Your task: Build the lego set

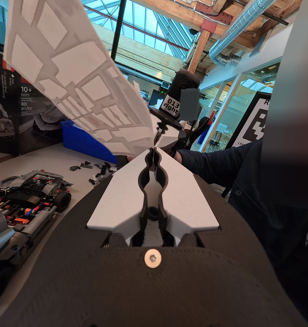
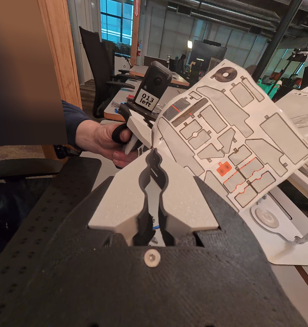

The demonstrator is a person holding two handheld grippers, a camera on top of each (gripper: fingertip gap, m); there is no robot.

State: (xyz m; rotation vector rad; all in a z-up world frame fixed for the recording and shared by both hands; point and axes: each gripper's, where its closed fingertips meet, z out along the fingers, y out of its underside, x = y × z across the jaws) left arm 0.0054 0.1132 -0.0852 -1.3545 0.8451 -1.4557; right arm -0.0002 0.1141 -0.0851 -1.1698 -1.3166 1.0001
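Observation:
A white sticker sheet (image 1: 79, 79) with grey outlined shapes hangs in the air between both grippers; its printed side shows in the right wrist view (image 2: 238, 132). My left gripper (image 1: 153, 151) is shut on the sheet's corner, where a thin edge runs between its pads. My right gripper (image 2: 154, 150) is shut on a dark sticker strip (image 2: 155, 170) at that same corner. The two grippers meet tip to tip: the right one shows in the left wrist view (image 1: 157, 139) and the left one in the right wrist view (image 2: 151, 144). The partly built grey lego car (image 1: 25, 200) stands on the table, lower left.
Loose dark lego parts (image 1: 96, 169) lie beside a blue bin (image 1: 82, 138) and the set's black box (image 1: 11, 109). A hand (image 2: 100, 139) holds the left gripper. A white booklet (image 2: 301, 113), a white stand base (image 2: 273, 230) and a black chair (image 2: 43, 169) are nearby. My left and right fingertips are right by each other. The partly built grey lego car (image 1: 25, 200) is about equally far from each gripper, around 25 cm.

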